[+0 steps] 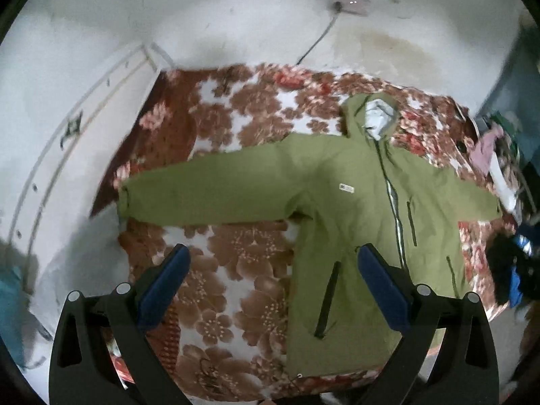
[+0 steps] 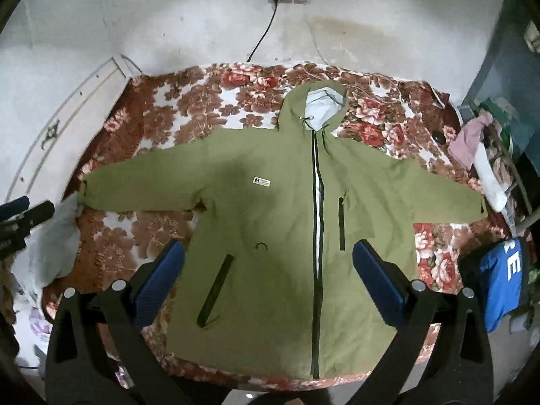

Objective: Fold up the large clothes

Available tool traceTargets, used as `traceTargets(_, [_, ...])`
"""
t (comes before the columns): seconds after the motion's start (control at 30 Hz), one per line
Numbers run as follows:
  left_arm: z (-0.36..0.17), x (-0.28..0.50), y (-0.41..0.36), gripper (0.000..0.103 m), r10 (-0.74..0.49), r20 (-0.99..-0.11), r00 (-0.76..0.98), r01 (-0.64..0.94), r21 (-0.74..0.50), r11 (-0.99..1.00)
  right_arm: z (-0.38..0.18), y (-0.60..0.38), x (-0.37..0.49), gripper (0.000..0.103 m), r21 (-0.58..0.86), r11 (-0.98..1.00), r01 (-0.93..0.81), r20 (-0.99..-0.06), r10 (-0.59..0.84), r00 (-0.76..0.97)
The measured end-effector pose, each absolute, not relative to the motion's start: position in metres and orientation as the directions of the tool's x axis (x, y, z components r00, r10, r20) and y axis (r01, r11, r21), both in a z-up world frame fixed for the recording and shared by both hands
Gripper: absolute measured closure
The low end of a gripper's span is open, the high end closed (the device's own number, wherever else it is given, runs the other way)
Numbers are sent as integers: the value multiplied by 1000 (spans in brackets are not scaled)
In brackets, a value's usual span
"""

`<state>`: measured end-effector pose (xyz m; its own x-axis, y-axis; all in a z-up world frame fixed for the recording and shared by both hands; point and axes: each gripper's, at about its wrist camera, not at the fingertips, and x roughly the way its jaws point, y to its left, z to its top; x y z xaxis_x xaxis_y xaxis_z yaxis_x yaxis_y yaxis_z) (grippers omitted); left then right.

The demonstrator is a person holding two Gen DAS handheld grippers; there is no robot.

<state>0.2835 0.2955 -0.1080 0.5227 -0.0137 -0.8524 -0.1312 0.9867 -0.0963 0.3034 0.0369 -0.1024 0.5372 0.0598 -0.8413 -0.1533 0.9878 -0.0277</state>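
Whitewashed walls ring a bed draped in a floral blanket [image 2: 162, 108], and on that blanket lies the green jacket [image 2: 270, 209], front up, zipped, both sleeves stretched out sideways and the hood [image 2: 314, 104] pointing toward the far wall. I read that spread as deliberate: flat and symmetrical, it gives me clean fold lines.

My right gripper [image 2: 268, 278] hangs above the jacket's lower body, fingers wide apart and holding nothing, the zipper [image 2: 317, 202] running up between them. My left gripper [image 1: 271, 281] hovers off the jacket's side, over bare blanket and the hem corner below the long sleeve [image 1: 202, 192], its fingers equally wide and empty. That offset makes sense to me, since each hand covers its own half of the garment.

Beyond the jacket's other sleeve, a blue bag [image 2: 503, 287] and loose pink cloth [image 2: 469, 138] sit at the bed's edge, clear of the fabric. I judge no fold has been started; a sleeve looks like the natural first grab.
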Motion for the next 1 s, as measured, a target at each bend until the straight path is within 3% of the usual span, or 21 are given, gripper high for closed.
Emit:
traceTargets(0.33, [-222, 318, 405, 5, 37, -869, 493, -295, -126, 947, -189, 132, 355, 5, -157, 923, -351, -855, 51, 516])
traceTargets(0.63, [-324, 353, 490, 5, 71, -867, 493, -403, -155, 902, -318, 218, 408, 5, -272, 805, -527, -864, 36, 502])
traceTargets(0.77, [-349, 359, 525, 5, 88, -818, 569, -448, -218, 867, -377, 246, 426, 5, -429, 736, -524, -805, -48, 591])
traceTargets(1.0, [-417, 371, 589, 5, 106, -809, 578, -527, -272, 805, -444, 265, 448, 5, -426, 664, -615, -832, -20, 555])
